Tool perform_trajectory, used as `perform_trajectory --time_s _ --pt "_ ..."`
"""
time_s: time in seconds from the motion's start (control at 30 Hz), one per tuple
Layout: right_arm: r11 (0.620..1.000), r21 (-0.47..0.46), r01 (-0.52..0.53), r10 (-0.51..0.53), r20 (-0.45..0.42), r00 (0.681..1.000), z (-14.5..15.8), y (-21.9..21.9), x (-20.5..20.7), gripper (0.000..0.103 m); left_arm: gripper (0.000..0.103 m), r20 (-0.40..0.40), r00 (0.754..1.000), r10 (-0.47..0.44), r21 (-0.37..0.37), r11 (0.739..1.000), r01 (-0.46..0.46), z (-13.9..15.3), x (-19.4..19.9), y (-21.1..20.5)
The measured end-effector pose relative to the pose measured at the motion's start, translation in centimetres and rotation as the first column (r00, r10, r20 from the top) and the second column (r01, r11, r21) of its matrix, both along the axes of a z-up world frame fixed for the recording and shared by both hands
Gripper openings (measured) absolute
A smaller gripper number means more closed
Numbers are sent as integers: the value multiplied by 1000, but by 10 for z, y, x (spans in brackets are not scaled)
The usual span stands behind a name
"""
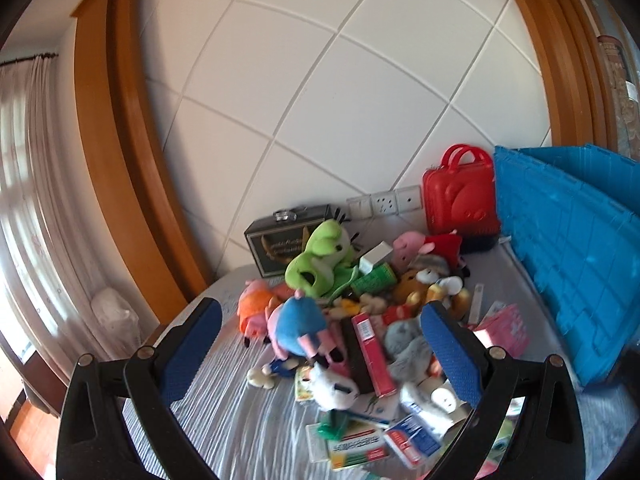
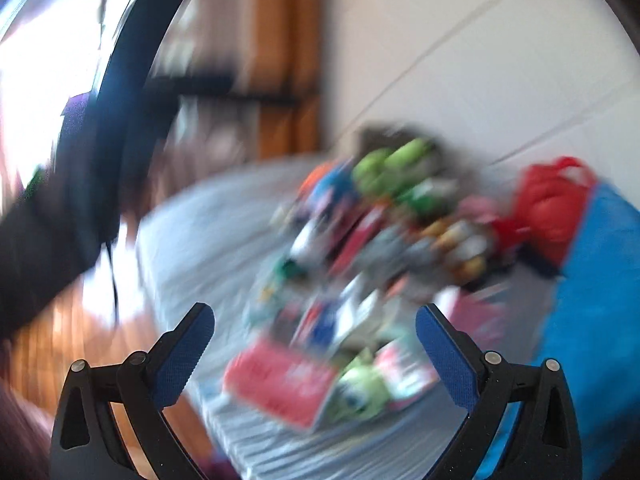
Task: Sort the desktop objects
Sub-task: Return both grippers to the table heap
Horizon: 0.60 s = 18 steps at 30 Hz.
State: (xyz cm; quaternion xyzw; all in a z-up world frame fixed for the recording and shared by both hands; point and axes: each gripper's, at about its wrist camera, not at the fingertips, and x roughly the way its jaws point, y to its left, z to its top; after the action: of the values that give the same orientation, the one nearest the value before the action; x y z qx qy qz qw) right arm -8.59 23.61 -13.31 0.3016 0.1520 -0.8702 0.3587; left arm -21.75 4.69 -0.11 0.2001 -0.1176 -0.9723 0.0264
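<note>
Grey striped table (image 1: 224, 412), toy pile (image 1: 344, 312)

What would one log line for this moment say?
left gripper: open, empty | right gripper: open, empty | toy-and-box pile: untouched | blue crate: beside pile

A home room: sheer white curtains (image 1: 28, 184) at a window, orange wooden trim (image 1: 120, 168) framing a white panelled wall (image 1: 320, 92), wall sockets (image 1: 384, 202).

We see the toy pile (image 1: 352, 312) on the table (image 1: 224, 412); the crate (image 1: 568, 256) stands right of it, the case (image 1: 460, 196) and tin box (image 1: 280, 240) behind it.
</note>
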Motion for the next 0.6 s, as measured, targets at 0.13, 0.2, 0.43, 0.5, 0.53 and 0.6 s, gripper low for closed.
perform_trajectory --time_s 0.13,0.2,0.43,0.5,0.53,0.6 --pt "962 228 -148 144 33 989 -76 -51 22 102 101 28 1000 -2 12 1000 2 -12 -6 -30" --pt "917 353 -184 199 -5 980 -107 -66 27 102 101 52 999 -7 4 1000 7 -22 -8 -45" --pt "839 506 -201 221 21 975 -155 -99 1 60 101 226 968 -113 22 994 111 -99 -6 -82" --pt "880 441 -176 149 96 984 -147 -98 -16 59 101 296 940 -167 32 986 165 -131 -5 -86" --pt "902 400 -165 125 123 984 -141 -94 -23 57 101 332 922 -198 42 980 195 -144 -5 -87" --pt "948 298 -112 59 182 982 -128 -82 -38 56 101 403 883 -241 41 968 246 -175 -4 -86"
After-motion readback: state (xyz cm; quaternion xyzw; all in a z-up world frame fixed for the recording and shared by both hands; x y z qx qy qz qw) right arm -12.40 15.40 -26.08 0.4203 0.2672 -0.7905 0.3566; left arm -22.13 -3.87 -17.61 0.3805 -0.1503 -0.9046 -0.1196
